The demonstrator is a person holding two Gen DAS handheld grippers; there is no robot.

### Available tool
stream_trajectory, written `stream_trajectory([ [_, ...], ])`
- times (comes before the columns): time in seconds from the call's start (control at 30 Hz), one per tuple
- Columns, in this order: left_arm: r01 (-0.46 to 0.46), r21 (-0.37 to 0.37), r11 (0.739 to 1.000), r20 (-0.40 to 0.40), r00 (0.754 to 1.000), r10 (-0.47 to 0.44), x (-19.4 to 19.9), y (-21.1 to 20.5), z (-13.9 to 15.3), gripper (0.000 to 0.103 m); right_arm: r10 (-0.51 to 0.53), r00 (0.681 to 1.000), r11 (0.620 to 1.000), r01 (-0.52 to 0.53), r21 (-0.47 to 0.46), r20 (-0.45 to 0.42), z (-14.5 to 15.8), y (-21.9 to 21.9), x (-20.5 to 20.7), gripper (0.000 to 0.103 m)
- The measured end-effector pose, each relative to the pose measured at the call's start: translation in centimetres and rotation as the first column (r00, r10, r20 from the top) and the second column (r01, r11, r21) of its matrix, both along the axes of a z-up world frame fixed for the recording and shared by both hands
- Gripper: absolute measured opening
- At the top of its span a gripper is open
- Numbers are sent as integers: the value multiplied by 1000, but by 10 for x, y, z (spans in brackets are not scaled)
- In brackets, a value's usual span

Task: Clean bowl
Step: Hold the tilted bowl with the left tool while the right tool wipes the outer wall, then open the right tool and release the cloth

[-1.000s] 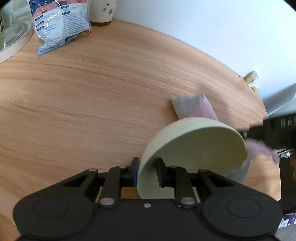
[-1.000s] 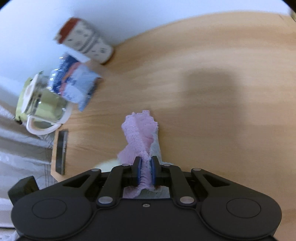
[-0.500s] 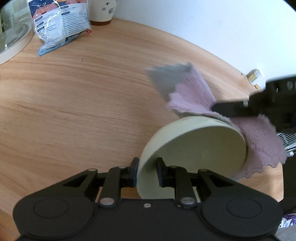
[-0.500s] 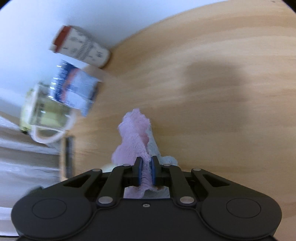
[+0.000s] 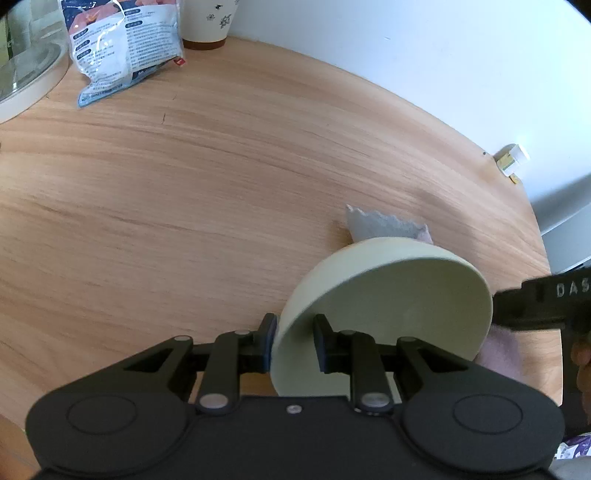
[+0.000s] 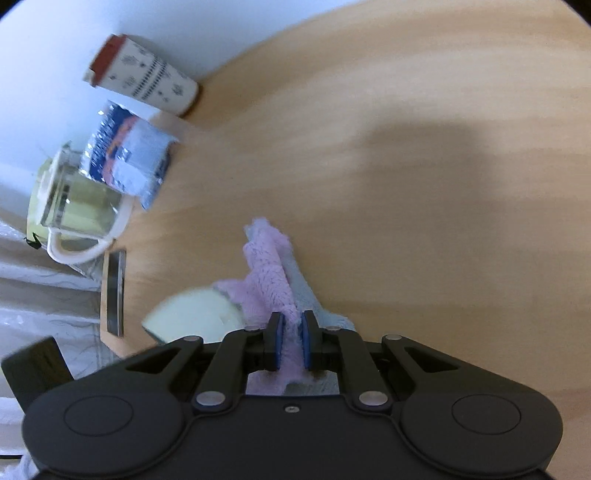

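My left gripper (image 5: 293, 341) is shut on the rim of a pale green bowl (image 5: 391, 306), held tilted on edge above the wooden table, its opening facing right. My right gripper (image 6: 290, 341) is shut on a pink and grey cloth (image 6: 271, 271). In the left wrist view the cloth (image 5: 384, 226) shows behind the bowl and at its lower right, and the right gripper's body (image 5: 543, 304) sits at the bowl's right rim. In the right wrist view part of the bowl (image 6: 195, 314) lies just left of the cloth.
A round wooden table (image 5: 221, 166) fills both views. At its far side stand a paper cup (image 5: 207, 22), a blue and white snack bag (image 5: 118, 44) and a glass jug on a white base (image 6: 74, 206). A dark flat object (image 6: 112, 291) lies near the table edge.
The cloth was lifted up over the bowl's rim half a second ago and has dropped back down behind and to the right of it. The bowl has stayed gripped and tilted.
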State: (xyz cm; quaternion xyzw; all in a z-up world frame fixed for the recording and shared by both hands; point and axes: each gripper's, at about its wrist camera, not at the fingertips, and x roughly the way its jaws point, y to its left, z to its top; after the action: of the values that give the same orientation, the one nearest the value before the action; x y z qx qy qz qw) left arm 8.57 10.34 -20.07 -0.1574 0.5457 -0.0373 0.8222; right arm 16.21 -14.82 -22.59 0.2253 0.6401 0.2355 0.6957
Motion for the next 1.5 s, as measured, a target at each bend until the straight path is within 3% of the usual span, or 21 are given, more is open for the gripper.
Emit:
stream_trajectory([
  [0.23, -13, 2, 1000, -3, 1000, 13, -1, -2, 0, 21, -5, 1000, 1000, 5, 7, 17, 10, 2, 8, 13],
  [0.4, -34, -6, 999, -3, 999, 34, -1, -2, 0, 21, -48, 998, 993, 43, 108, 43, 26, 9, 22, 13],
  [0.63, -35, -15, 999, 1, 999, 35, -4, -1, -1, 21, -47, 995, 991, 35, 129, 88, 24, 12, 13, 13],
  [0.93, -30, -8, 1000, 0, 1000, 30, -3, -2, -1, 21, -49, 999, 998, 49, 38, -7, -8, -17, -9, 13],
  [1.1, -31, -17, 999, -19, 999, 31, 4, -3, 0, 20, -36, 993, 999, 40, -34, 113, 5, -26, 6, 13],
  [1.2, -19, -12, 1000, -21, 1000, 19, 7, -2, 1, 20, 31, 982, 994, -11, -107, 187, 11, -23, 16, 15],
  [1.3, 0, -5, 1000, -22, 1000, 0, 10, -1, 2, 20, 188, 939, 963, -118, -242, 287, 20, -17, 22, 44],
  [1.33, 4, -6, 1000, -29, 1000, -4, 11, 0, 2, 20, 228, 922, 953, -145, -267, 313, 24, -18, 21, 47],
  [1.43, 35, 4, 999, -39, 999, -35, 12, -4, 2, 20, 470, 778, 877, -359, -320, 417, 46, -22, 7, 56],
  [1.47, 63, 16, 998, -37, 997, -62, 12, -6, 3, 20, 547, 713, 835, -433, -339, 438, 51, -21, -1, 58],
  [1.5, 94, 30, 995, -33, 995, -93, 12, -8, 5, 20, 576, 688, 817, -458, -350, 442, 53, -20, -4, 62],
])
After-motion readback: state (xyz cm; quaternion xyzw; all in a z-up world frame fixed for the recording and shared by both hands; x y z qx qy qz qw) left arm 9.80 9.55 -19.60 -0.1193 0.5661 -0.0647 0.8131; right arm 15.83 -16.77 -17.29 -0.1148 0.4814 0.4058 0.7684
